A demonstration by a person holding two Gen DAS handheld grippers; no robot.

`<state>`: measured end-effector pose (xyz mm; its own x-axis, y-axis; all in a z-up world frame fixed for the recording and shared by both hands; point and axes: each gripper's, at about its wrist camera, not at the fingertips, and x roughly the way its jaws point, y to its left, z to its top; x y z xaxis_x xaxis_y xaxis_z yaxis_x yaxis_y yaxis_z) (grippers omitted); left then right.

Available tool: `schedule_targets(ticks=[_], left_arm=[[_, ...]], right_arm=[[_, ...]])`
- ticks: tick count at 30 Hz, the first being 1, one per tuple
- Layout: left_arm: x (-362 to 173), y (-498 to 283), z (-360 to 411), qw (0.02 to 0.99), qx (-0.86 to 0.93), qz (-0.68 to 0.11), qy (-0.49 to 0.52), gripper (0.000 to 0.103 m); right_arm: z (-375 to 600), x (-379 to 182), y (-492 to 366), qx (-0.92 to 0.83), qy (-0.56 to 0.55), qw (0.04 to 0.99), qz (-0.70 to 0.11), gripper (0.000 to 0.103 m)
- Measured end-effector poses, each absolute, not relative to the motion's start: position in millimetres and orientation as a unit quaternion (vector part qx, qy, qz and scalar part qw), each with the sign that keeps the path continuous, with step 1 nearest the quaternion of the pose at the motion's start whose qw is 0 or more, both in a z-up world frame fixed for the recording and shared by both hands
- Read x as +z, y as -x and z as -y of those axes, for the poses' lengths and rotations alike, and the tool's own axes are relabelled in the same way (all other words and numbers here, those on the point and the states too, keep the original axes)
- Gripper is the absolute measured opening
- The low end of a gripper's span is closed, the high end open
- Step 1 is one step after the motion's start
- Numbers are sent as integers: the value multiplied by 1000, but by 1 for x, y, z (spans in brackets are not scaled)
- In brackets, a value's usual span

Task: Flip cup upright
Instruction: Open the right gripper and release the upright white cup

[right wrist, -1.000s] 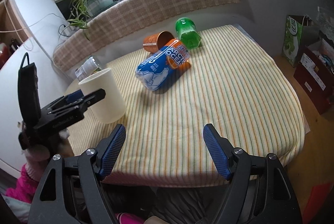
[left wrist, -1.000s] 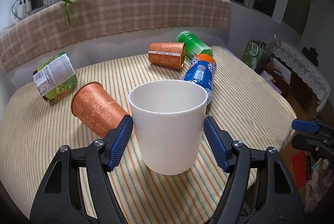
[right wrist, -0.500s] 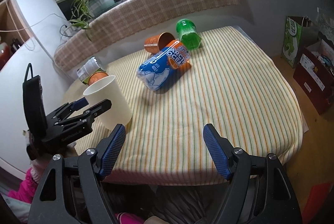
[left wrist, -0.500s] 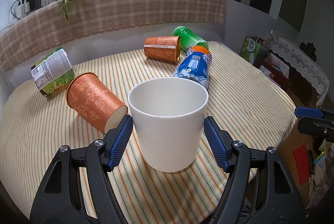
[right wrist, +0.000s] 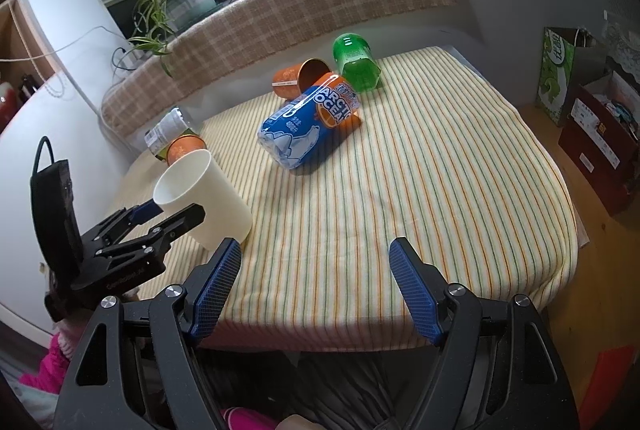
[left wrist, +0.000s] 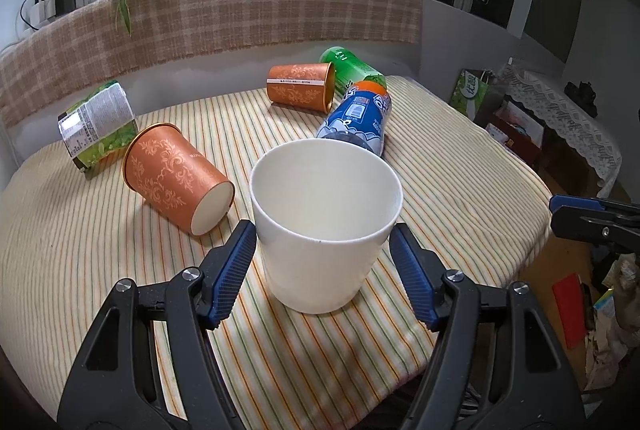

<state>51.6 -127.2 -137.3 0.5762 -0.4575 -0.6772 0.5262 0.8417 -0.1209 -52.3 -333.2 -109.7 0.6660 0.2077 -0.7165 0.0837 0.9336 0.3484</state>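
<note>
The left claw [left wrist: 323, 257] is spread, its blue pads just beside the white cup [left wrist: 325, 226] on either side with a sliver of gap showing, so it pinches nothing. The cup stands mouth-up on the striped table [left wrist: 440, 165], near the front edge; the right wrist view shows it leaning a little in the fisheye, base down. This cup looks already righted, and the step in hand is the release. The next move calls for drawing the left claw straight back without nudging the wall, then choosing another tipped cup, perhaps the near orange cup [left wrist: 176, 177]. The right claw [right wrist: 316, 288] hangs spread past the table edge, holding nothing. Compared with a second ago, the cup sits closer and lower between the pads, and the view looks more steeply into its mouth.
</note>
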Motion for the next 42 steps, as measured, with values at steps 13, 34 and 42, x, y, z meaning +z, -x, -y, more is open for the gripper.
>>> schedule_targets(ticks=[13, 34, 42], left_arm=[[-139, -47, 120, 879, -287, -378, -29, 71], [-145, -30, 111, 879, -279, -384, -38, 74], [-141, -22, 85, 886, -259, -383, -23, 74]], right_arm=[[329, -110, 58, 33, -177, 897, -403, 77], [322, -107, 63, 34, -160, 906, -390, 77], [308, -106, 56, 36, -135, 917, -375, 77]])
